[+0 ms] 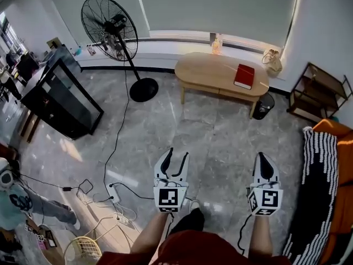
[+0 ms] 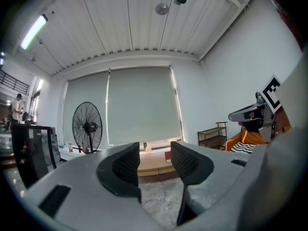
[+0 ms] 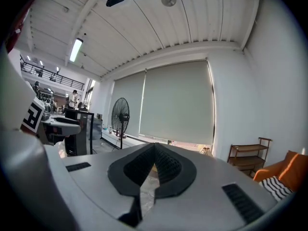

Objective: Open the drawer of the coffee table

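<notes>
The oval wooden coffee table (image 1: 212, 70) stands far ahead by the window, with a red book (image 1: 244, 76) and a small bottle (image 1: 215, 44) on top. I cannot make out its drawer from here. Both grippers hang over the marble floor, well short of the table. My left gripper (image 1: 176, 158) is open with nothing between its fingers; in the left gripper view the table (image 2: 153, 165) shows far off through the gap of the left gripper (image 2: 155, 148). My right gripper (image 1: 263, 158) is shut and empty, its pads meeting in the right gripper view (image 3: 154, 146).
A standing fan (image 1: 110, 24) is at the back left, a black cabinet (image 1: 63, 95) further left. Cables and a power strip (image 1: 118, 200) lie on the floor by my left. A dark bin (image 1: 263, 105), a wooden shelf (image 1: 320, 93) and an orange sofa with striped throw (image 1: 320, 192) line the right.
</notes>
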The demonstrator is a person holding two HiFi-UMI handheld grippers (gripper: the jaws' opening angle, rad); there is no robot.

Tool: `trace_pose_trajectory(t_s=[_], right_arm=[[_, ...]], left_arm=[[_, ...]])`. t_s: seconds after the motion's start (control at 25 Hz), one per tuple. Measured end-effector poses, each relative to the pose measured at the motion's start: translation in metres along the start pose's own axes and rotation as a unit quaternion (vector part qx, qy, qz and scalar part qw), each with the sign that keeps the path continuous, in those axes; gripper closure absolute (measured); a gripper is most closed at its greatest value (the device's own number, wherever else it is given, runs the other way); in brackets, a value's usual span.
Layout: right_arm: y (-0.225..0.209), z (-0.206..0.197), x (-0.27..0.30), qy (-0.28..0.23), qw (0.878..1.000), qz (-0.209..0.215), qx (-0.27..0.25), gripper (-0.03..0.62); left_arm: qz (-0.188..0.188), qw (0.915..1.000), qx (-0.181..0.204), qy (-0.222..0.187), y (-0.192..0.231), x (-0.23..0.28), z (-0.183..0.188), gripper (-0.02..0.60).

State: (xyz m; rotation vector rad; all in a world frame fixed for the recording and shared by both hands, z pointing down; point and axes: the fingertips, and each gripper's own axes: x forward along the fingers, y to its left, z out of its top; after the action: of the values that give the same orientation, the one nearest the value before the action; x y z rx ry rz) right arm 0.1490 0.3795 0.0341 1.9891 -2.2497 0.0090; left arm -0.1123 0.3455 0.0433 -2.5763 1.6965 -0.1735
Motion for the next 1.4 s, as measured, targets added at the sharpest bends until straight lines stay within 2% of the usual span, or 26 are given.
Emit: trace_pose_trajectory(t_s=[0.2,0.4,0.76,1.08,1.4], right_arm=[[0.011,-0.009,0.064,0.030,0.999,0.007,-0.012,0.599],[0.026,-0.011,0.104,0.044,0.999,0.016,-0.020,0.599],[0.033,0.014,0.147,0.017,0.999,0.018,-0.025,0.599],[0.027,0.011,0.163,0.016,1.000,0.015,-0.022,0.599],[-0.009,0.003,0.216,0.012,0.999,0.016,-0.025,0.599]], left_arm=[[-0.005,0.9999,-0.007,0.014,0.033,0.049,-0.018,0.387],[-0.007,0.9997,-0.015,0.018,0.061,0.075,-0.029,0.387],[0.007,0.9999,-0.008,0.002,0.102,0.099,-0.014,0.387],[0.006,1.0000,-0.006,0.000,0.106,0.117,-0.015,0.387],[0.009,0.9999,-0.008,0.005,0.097,0.178,-0.025,0.387]])
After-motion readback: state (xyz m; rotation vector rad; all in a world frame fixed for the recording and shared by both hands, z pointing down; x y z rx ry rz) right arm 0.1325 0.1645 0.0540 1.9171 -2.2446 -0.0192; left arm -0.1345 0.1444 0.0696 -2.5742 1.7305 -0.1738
